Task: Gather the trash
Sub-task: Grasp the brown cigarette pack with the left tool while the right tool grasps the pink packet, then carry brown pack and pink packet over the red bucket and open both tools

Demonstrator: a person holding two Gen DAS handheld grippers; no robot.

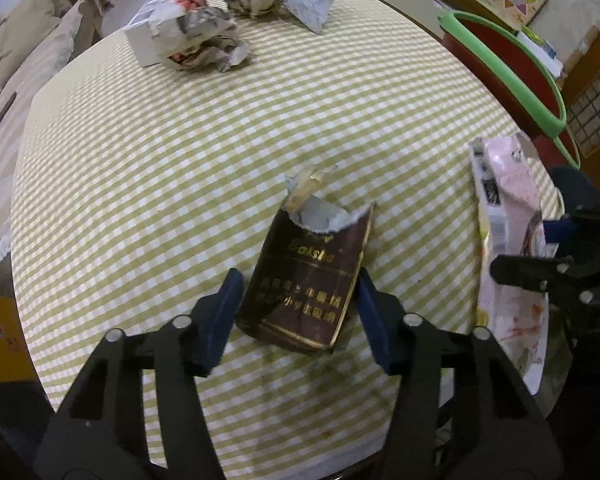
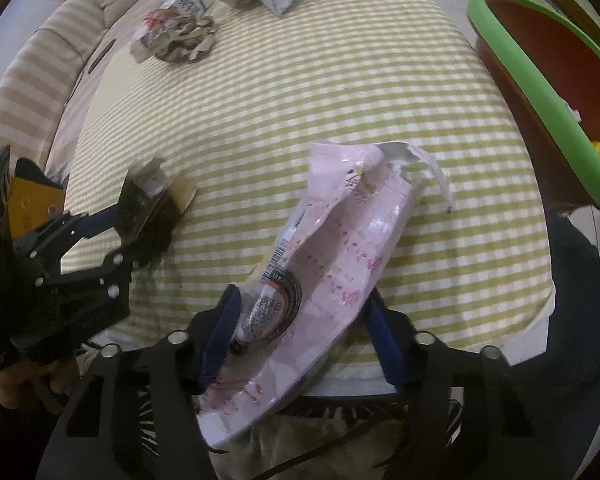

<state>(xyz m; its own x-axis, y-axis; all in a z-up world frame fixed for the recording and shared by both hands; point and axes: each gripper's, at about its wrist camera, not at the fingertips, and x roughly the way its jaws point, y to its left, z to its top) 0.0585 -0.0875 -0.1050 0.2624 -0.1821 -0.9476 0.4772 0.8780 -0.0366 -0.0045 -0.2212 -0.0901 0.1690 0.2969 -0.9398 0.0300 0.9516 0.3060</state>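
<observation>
- The left gripper (image 1: 298, 312) points steeply down at the worktop (image 1: 220, 152), its jaws at a middling width around a torn dark brown packet (image 1: 304, 280). The right blue pad meets the packet's edge; on the left I cannot tell whether the pad touches or stands just off.
- That packet lies flat on the checked cloth, torn mouth pointing away from the gripper, lower half between the pads.
- The right gripper (image 2: 300, 336) also tips steeply down, its jaws part-closed on either side of a crumpled pink wrapper (image 2: 340, 256). Both pads lie against the wrapper's sides, though a firm pinch is not certain.
- The wrapper runs from between the pads up and away to the right, its near end hanging over the worktop's edge.
- Crumpled paper (image 1: 204, 40) and more scraps sit well beyond both grippers at the far side.
- A red bin with a green rim (image 2: 540, 80) stands off to the right, beyond the right gripper.
- Step in hand, as I judge it: gripping the first two pieces, one per gripper.
- Next: finish the squeeze until each piece is firmly pinched, lift clear, then carry both rightward to the bin; the limp wrapper may slip if held lightly.
</observation>
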